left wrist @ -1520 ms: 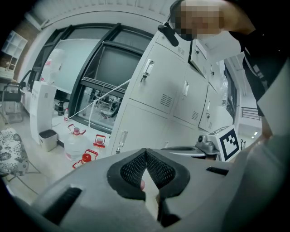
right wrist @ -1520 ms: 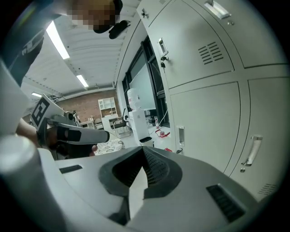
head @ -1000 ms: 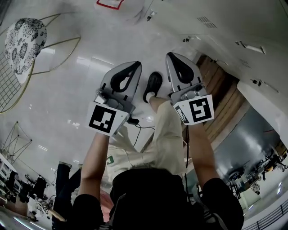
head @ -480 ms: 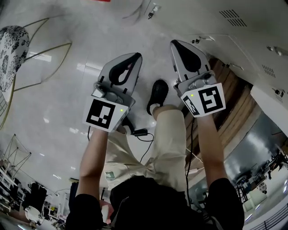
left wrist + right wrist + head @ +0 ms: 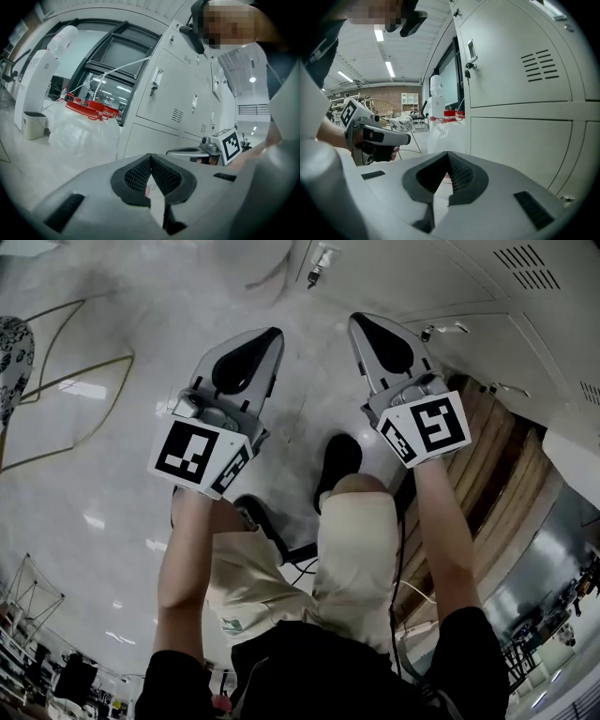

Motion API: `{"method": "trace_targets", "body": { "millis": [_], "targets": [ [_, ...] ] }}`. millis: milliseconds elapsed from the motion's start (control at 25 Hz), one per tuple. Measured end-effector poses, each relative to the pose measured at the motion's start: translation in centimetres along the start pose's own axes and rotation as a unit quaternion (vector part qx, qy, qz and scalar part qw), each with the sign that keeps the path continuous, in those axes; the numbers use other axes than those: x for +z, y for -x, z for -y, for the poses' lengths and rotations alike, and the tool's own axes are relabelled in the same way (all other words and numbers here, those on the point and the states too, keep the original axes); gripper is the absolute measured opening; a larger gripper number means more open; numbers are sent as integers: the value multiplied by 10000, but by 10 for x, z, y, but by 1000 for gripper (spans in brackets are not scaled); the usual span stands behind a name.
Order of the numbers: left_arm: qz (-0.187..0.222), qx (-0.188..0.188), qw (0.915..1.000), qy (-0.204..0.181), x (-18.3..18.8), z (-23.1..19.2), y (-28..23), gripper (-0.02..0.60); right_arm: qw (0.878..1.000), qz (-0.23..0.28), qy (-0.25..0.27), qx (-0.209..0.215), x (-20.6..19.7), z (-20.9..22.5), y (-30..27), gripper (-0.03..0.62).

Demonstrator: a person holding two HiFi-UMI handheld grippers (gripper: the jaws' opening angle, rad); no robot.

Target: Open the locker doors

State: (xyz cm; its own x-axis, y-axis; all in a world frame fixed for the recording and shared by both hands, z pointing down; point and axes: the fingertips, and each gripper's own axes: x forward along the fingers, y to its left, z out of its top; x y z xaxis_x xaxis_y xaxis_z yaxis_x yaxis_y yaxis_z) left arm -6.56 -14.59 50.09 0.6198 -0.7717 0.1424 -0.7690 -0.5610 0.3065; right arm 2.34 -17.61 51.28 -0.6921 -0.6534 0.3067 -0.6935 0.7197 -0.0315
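Sinking lower than before, left claw (image 5: 274, 334) and right claw (image 5: 356, 321) pressed together, lockers (image 5: 487, 343) closer

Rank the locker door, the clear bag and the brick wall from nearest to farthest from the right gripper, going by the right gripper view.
1. locker door: close by, at the right.
2. clear bag: ahead, middle, by the lockers.
3. brick wall: far back, at the left.
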Motion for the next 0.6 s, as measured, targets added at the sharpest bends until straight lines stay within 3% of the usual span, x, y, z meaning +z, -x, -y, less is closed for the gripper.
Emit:
{"method": "trace_targets", "body": {
  "millis": [280, 600],
  "targets": [
    [77, -97, 9996, -268, -33, -18, -8, 18, 9996, 269, -48, -117, -34, 6, -23, 3],
    [-10, -245, 9992, -320, -75, -19, -5, 18, 9994, 61, -79, -317, -75, 15, -42, 3]
  ]
}}
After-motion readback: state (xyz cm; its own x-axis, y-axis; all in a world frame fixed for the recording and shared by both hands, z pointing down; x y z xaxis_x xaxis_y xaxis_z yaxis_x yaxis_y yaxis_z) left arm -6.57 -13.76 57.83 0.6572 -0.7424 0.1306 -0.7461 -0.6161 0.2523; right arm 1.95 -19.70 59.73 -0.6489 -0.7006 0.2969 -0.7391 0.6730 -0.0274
